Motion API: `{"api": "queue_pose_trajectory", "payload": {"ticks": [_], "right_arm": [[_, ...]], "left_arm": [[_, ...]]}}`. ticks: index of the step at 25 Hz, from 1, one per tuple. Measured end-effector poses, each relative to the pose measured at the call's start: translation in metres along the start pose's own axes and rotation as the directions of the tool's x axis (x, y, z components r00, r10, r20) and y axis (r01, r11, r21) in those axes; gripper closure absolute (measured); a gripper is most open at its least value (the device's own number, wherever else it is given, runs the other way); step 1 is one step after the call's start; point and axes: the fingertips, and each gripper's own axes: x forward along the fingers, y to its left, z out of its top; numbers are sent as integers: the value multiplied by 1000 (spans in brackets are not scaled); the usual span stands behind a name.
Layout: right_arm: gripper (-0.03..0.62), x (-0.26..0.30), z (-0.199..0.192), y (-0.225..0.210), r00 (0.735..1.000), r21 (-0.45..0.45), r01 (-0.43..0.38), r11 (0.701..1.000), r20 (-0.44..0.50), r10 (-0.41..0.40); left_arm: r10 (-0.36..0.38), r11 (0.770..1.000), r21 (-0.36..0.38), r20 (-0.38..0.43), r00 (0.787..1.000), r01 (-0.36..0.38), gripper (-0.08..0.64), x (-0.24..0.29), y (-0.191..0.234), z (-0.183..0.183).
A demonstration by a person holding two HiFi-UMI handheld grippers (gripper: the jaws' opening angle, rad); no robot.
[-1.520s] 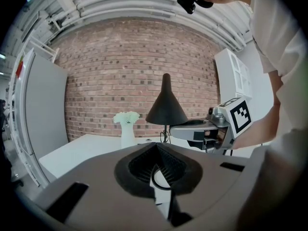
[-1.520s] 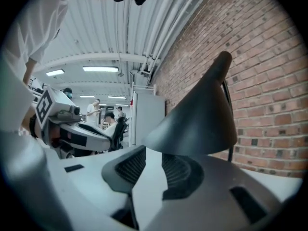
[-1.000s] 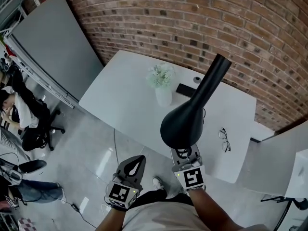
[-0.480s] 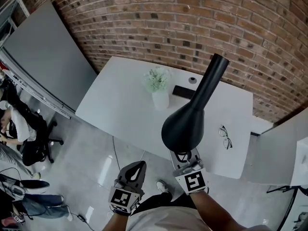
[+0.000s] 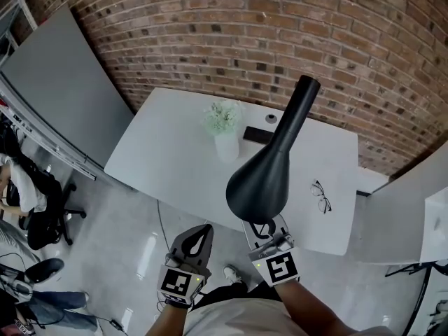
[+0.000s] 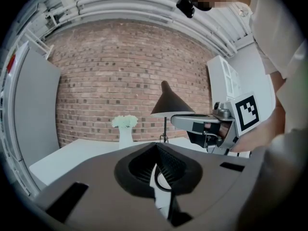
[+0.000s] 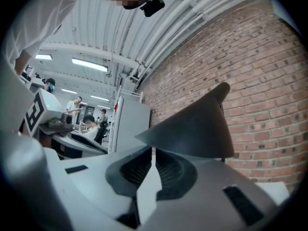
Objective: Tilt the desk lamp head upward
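Setting: brick wall (image 5: 210,26), white desk (image 5: 175,152). Item: desk lamp head (image 5: 262,180), just above the right hand-held gripper (image 5: 264,225); its empty jaws, just closing nearly together, sit under the rim, apparently to push it up. Spare: left hand-held gripper (image 5: 204,231), jaws together, alongside.

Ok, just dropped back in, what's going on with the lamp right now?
A person stands at the white table with a gripper in each hand. The right gripper is at the near rim of the black lamp head. Its jaws have just been closing with the rim between them, and they look pinched on it. The left gripper hangs beside it, shut and empty. The lamp head faces down, so the tilt looks not yet done.
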Motion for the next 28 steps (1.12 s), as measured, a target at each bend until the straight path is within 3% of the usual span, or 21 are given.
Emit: {"api": "queue_pose_trajectory", "payload": {"ticks": [15,28], "right_arm": [[560,-19,35,6,1000,-47,0,999,26,1],[560,-39,51,17,998,-63,-38,997,43,41]], "left_arm": [[-29,999,-11,66,997,30,552,0,-18,19],[-35,999,-25,67,997,37,552,5,-38,12]]}}
